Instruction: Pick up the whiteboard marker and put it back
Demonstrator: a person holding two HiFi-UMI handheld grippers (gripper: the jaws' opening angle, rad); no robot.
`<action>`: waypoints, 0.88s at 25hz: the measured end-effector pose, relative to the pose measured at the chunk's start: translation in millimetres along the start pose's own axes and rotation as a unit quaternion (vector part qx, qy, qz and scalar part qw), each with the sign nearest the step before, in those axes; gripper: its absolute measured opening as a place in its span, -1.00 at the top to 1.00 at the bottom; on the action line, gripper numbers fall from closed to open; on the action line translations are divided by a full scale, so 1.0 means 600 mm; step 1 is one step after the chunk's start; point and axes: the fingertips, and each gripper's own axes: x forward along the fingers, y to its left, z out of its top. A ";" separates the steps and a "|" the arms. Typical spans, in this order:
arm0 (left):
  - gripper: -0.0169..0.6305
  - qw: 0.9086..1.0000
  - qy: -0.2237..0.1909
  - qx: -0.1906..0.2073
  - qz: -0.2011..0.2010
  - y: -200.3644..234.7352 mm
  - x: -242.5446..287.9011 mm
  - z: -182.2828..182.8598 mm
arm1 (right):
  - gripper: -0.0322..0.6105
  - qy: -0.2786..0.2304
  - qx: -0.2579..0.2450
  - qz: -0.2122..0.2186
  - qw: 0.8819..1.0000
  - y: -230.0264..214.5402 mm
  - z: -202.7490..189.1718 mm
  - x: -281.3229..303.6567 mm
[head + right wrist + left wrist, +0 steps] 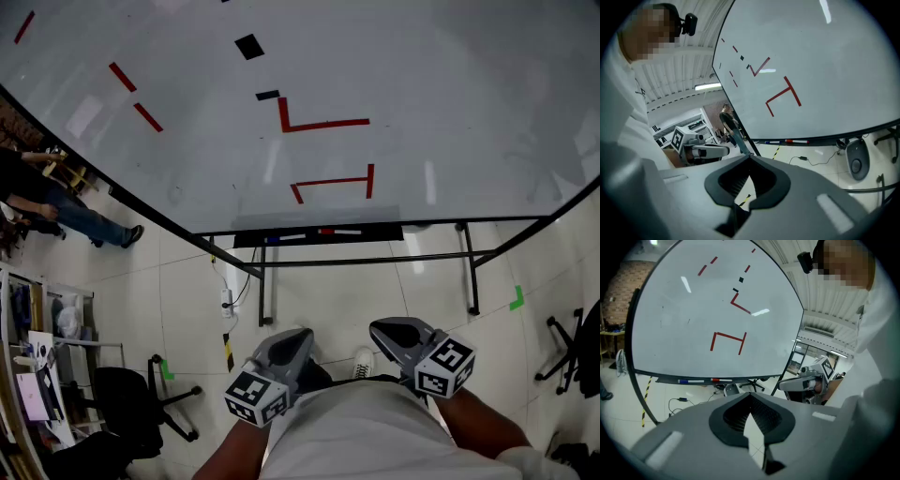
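Whiteboard marker | red cap, white barrel | flat on tray

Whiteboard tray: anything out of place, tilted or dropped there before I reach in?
Nothing stands out. The blue-capped marker and the red-capped marker lie flat, in line along the tray under the whiteboard. The tray itself looks level and undamaged.

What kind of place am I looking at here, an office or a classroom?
Most likely a lab or workshop-style office: a big whiteboard on a metal stand with markers in its tray, a black office chair on the tiled floor, and a cluttered desk at the left.
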 end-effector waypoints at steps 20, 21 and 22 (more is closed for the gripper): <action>0.90 0.988 0.011 0.095 -0.121 0.227 0.076 0.141 | 0.89 -0.010 -0.051 -0.143 0.988 -0.074 0.130 0.205; 0.90 0.987 0.014 0.097 -0.127 0.237 0.077 0.144 | 0.89 -0.006 -0.058 -0.150 0.987 -0.075 0.133 0.215; 0.90 0.986 0.017 0.098 -0.134 0.244 0.078 0.146 | 0.89 -0.001 -0.066 -0.158 0.985 -0.077 0.135 0.223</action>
